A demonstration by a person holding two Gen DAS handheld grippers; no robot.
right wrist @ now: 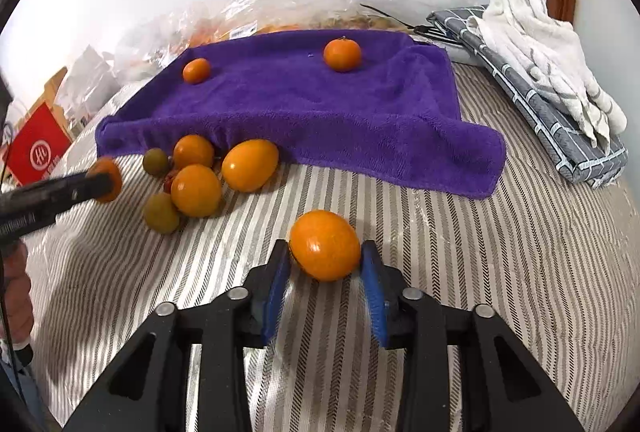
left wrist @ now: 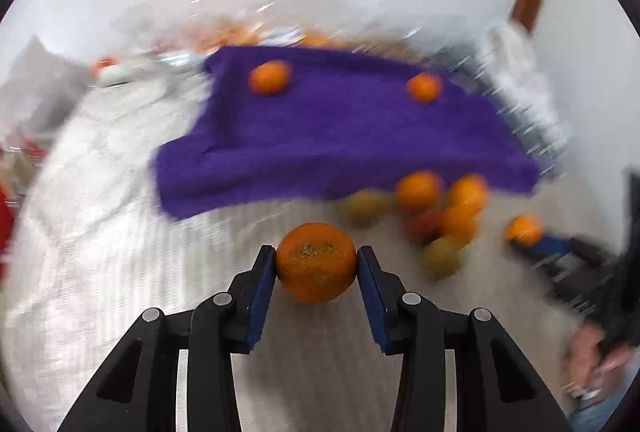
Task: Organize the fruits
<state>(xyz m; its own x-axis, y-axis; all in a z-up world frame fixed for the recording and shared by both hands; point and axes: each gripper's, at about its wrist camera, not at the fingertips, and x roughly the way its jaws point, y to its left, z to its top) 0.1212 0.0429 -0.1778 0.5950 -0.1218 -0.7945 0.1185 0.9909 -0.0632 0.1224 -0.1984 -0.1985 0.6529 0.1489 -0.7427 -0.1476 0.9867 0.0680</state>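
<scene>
In the left wrist view, my left gripper [left wrist: 316, 264] is squeezing a round bumpy orange mandarin [left wrist: 316, 262] at the frame's bottom middle. In the right wrist view, my right gripper [right wrist: 325, 256] is holding a smooth orange tomato [right wrist: 325, 251] low in the middle. Two small oranges [right wrist: 342, 53] are sitting on the purple fuzzy towel [right wrist: 320, 111] higher up.

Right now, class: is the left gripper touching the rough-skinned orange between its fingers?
Touching. In the left wrist view, both blue pads of the left gripper press flush against the sides of the orange, with no gap either side.
</scene>
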